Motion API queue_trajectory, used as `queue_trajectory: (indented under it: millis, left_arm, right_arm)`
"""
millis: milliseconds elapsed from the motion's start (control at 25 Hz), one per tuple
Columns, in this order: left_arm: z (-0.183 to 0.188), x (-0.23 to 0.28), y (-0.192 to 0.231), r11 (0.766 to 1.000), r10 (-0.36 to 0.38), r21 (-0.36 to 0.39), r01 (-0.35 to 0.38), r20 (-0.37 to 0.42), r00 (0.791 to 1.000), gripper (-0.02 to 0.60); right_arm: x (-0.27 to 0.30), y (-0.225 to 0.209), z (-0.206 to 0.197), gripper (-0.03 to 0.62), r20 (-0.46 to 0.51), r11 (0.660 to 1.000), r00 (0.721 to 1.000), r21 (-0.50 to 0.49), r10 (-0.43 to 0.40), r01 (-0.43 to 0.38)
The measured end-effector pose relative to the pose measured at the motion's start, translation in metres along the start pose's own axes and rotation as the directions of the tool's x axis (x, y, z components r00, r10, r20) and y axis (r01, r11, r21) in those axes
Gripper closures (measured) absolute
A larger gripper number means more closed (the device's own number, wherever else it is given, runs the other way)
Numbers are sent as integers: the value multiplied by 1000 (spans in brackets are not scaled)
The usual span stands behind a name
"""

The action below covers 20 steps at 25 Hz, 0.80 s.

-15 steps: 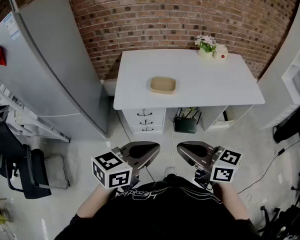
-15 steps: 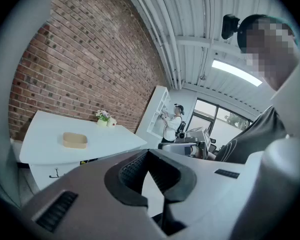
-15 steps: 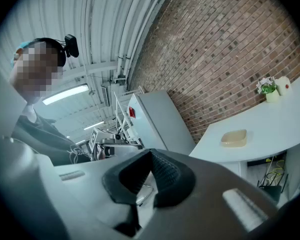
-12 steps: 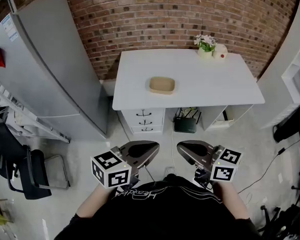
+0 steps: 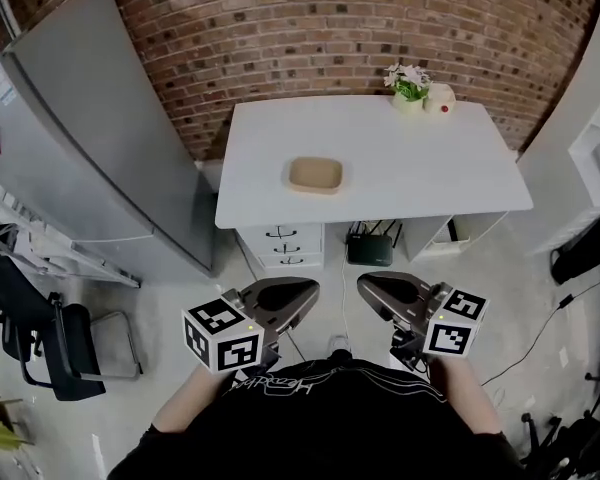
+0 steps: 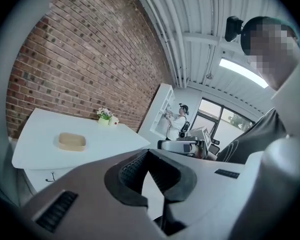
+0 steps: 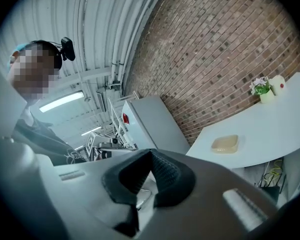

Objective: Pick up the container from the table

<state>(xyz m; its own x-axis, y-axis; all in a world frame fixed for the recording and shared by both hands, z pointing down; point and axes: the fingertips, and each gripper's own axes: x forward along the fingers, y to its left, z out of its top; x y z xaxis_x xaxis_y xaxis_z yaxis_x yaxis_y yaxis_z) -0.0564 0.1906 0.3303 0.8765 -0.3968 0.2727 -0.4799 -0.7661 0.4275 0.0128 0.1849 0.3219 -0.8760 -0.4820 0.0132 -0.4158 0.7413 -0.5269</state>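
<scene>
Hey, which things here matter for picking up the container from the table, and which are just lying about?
For the job: shallow tan rectangular container, white table under it, left gripper, right gripper.
Lying about: small pot of flowers, tall grey refrigerator, black router under the table, black chair.

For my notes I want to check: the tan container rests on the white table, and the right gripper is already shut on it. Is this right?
Not quite. The container does rest on the table, but the right gripper is shut on nothing, near the person's body, apart from it. The head view shows this.
</scene>
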Motion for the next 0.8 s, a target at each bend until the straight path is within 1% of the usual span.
queue_trajectory:
  millis: [280, 400, 600, 800]
  left_arm:
    - [14, 47, 22, 999, 19, -32, -20, -31, 999, 578]
    - [22, 70, 29, 999, 23, -35, -25, -37, 999, 578]
    - [35, 103, 36, 999, 39, -23, -40, -37, 999, 578]
    - [49, 115, 36, 998, 62, 22, -62, -23, 998, 578]
  right_arm:
    - [-5, -47, 20, 589, -9, 999, 1000, 37, 10, -10]
    - [-10, -68, 31, 589, -7, 999, 1000, 42, 18, -17]
    - [-22, -98, 48, 589, 0, 998, 999, 45, 33, -33]
    - [-26, -108, 68, 589, 19, 998, 998, -4, 56, -56]
